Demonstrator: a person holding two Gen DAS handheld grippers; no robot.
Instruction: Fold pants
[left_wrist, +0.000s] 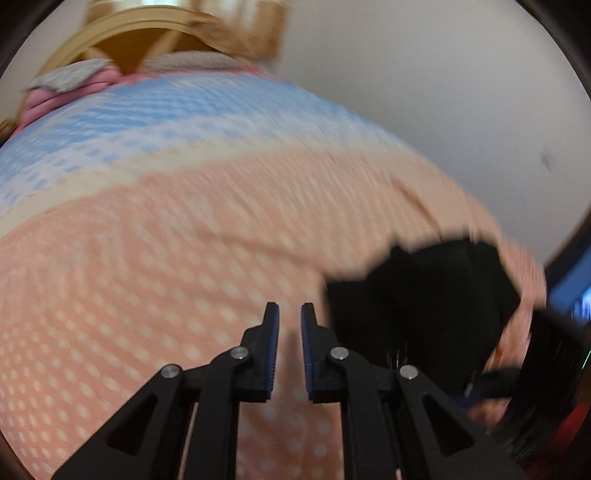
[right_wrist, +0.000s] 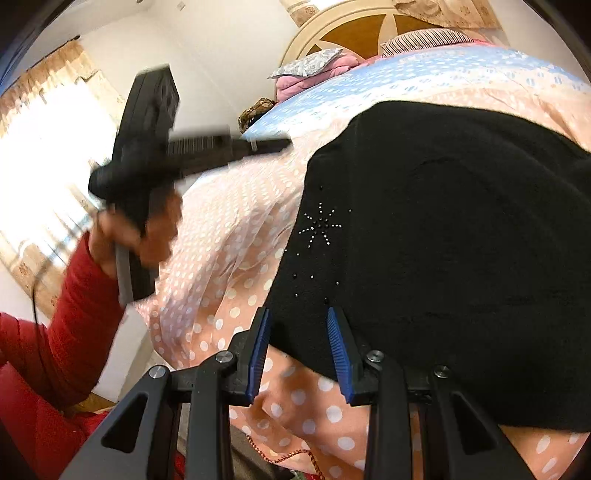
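Note:
Black pants with a rhinestone star lie folded into a compact pad on the pink polka-dot bedspread. My right gripper is open and empty, its fingertips at the near left edge of the pants. In the left wrist view, which is motion-blurred, the pants show at the right. My left gripper is open with a narrow gap, empty, over bare bedspread left of the pants. It also shows in the right wrist view, held in the air by a red-sleeved hand.
Pillows and a round wooden headboard are at the far end of the bed. A curtained window is at the left. The bed's near edge runs below my right gripper.

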